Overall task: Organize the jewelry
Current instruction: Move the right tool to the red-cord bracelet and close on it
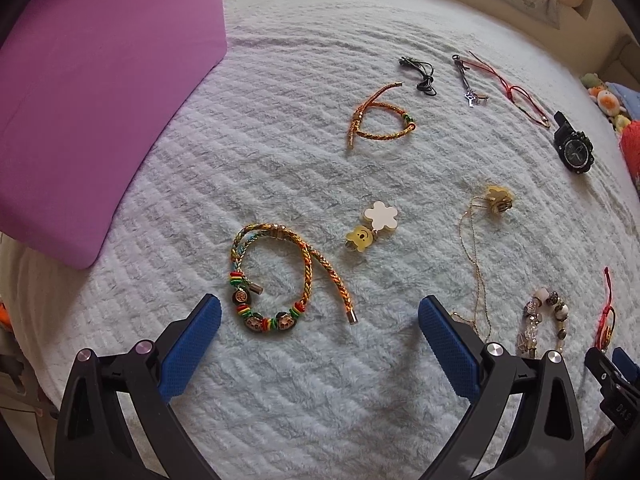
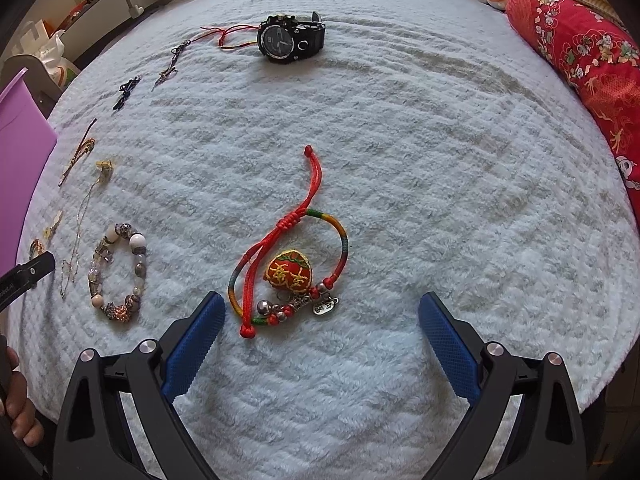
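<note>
Snagging is the main risk judged here: the fluffy blanket is soft and deep, so a thin cord may be pushed into the pile, or fabric may be pinched together with it.

The left gripper is spread wide and nothing is held. The braided bead bracelet lies just ahead, between the fingertips but nearer the left one. Its loose tail could be dragged across the bear clip beyond it. The thin gold chain lies beside the right finger and could be caught unnoticed.

The right gripper is also spread and empty. The red cord bracelet lies directly ahead, near its left finger. Farther off, well apart, the black watch is seen.
</note>
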`<state>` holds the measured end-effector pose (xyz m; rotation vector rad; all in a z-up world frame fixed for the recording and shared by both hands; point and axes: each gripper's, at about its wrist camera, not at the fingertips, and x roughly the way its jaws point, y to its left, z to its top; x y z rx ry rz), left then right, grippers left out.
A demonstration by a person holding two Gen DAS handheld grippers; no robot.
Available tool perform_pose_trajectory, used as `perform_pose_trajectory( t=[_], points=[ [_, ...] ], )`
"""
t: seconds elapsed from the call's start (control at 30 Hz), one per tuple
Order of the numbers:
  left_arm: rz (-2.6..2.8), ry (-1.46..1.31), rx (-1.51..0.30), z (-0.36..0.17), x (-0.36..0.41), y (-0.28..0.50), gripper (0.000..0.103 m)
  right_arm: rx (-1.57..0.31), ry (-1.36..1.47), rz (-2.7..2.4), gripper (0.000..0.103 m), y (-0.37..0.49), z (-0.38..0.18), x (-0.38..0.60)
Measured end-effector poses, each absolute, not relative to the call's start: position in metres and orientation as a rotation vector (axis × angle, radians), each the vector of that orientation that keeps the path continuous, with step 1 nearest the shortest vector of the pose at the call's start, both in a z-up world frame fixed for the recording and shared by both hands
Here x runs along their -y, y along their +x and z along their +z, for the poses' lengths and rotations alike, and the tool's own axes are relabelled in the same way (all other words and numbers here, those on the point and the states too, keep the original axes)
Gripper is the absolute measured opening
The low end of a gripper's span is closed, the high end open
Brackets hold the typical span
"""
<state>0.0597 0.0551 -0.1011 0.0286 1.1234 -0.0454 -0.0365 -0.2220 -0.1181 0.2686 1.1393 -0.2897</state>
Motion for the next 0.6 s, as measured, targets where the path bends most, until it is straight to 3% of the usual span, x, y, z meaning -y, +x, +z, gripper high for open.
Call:
perform_pose_trajectory(
  t=[0.6],
  points=[
    [-0.141,0.089,-1.118,-0.098,-0.003,0.036,0.097,-1.131,0.277,-0.283,0.094,-0.037,-0.119,0.223]
  ],
)
